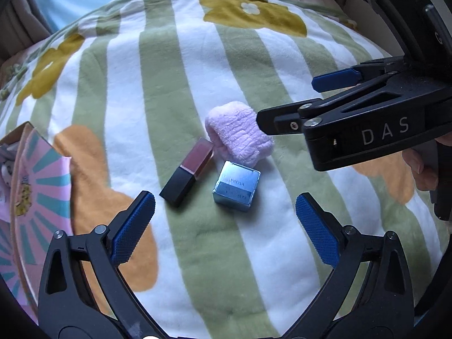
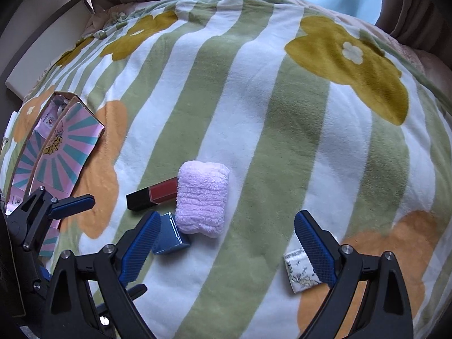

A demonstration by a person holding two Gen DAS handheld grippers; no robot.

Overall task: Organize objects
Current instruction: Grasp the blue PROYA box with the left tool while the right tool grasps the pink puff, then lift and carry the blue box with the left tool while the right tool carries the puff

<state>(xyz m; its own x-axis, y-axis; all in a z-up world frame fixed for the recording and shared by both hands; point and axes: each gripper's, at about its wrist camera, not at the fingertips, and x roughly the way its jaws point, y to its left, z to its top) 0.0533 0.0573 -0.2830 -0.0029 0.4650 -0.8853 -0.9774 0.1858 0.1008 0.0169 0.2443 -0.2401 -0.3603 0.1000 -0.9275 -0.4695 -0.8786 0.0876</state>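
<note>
- Left gripper [image 1: 225,217] is hovering over the blanket [image 1: 197,84], jaws spread wide, holding nothing; blue pads [image 1: 132,228] are facing inward.
- Right gripper [image 2: 227,243] is likewise hanging wide open and empty; seen from the left wrist view it is reaching in from the right [image 1: 285,104], its lower finger tip overlapping the right edge of the pink towel roll [image 1: 238,134], contact cannot be told.
- Pink towel roll [image 2: 202,199] is lying on a white stripe of the green-and-white flowered blanket [image 2: 254,99], ahead of the right gripper's gap.
- Lipstick [image 1: 188,171], black cap with reddish clear body, is lying flat just left of the towel roll, its reddish end touching or nearly touching the roll; also showing in the right view [image 2: 154,195].
- Small blue box [image 1: 236,189] is sitting just below the roll and right of the lipstick, close to both; in the right view [image 2: 169,236] it is partly hiding behind the right gripper's left pad [image 2: 139,250].
- Small white printed packet [image 2: 301,271] is lying on the blanket, partly under the right gripper's right finger [image 2: 315,250].
- Pink-and-teal sunburst carton [image 2: 60,152] is sitting open at the blanket's left side, well apart from the cluster; contents unclear. Same carton at left edge [image 1: 39,186].
- A hand [image 1: 421,166] is gripping the right gripper's handle.
</note>
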